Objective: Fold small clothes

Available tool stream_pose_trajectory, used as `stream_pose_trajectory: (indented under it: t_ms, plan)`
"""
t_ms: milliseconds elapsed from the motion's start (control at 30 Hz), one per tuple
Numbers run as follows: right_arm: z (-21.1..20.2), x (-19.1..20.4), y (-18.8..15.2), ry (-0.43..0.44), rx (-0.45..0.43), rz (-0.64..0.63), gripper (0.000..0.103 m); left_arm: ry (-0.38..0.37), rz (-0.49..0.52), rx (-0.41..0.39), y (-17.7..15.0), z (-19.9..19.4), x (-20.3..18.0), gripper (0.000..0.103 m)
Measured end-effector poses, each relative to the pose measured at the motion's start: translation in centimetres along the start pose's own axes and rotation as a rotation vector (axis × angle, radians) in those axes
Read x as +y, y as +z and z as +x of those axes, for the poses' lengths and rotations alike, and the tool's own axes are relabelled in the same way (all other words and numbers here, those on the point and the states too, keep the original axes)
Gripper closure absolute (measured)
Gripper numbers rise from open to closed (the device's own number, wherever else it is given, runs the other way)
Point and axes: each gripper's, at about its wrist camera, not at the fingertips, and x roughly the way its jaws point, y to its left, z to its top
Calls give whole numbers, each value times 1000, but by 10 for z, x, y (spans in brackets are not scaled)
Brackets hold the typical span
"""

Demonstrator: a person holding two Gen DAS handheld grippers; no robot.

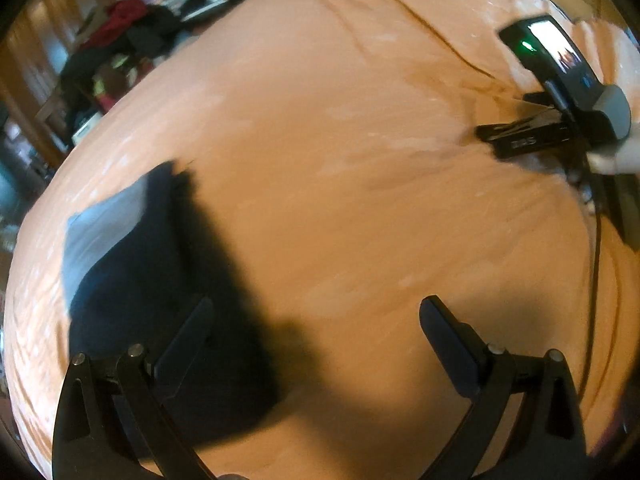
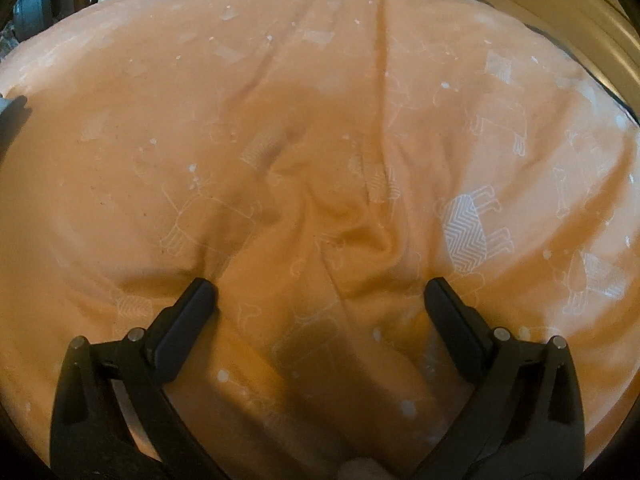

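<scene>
A dark navy garment [image 1: 168, 280] with a grey band [image 1: 104, 232] lies flat on the orange bedsheet [image 1: 340, 160], at the lower left of the left wrist view. My left gripper [image 1: 316, 316] hovers open over the sheet; its left finger [image 1: 192, 332] overlaps the garment and nothing sits between the fingers. My right gripper [image 1: 516, 138], held by a hand [image 1: 612, 156], rests low on the sheet at the far right, well away from the garment. In the right wrist view the right gripper [image 2: 320, 288] is open, fingertips against the wrinkled, animal-printed sheet [image 2: 320, 120].
A pile of mixed clothes [image 1: 120, 32] lies beyond the bed's far left edge. A thin black cable [image 1: 596, 260] runs down from the right gripper. A pale wooden edge [image 2: 560, 0] borders the bed at the upper right. A sheet ridge [image 2: 360, 232] bunches ahead of the right gripper.
</scene>
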Motion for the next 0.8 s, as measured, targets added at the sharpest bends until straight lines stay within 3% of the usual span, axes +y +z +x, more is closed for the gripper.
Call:
stream_pose_trajectory:
  t_ms: [133,267,500,633,800]
  plan:
    - [0,11,8,7,-5,-103,0,-17,56,-12,22,26,-50,0]
    - [-5,34,8,5,-3,-157,0,-5,30,-36,42,40,-74,0]
    - [-2,27,20,60,18,-117,0,-26,-81,-12,76,58,-101,0]
    - [-5,24,24,78,25,-108,0,-23,-231,24,96,81,-102,0]
    - [-5,9,31,36,7,-119,0,-72,-309,-8,99,96,-96,0]
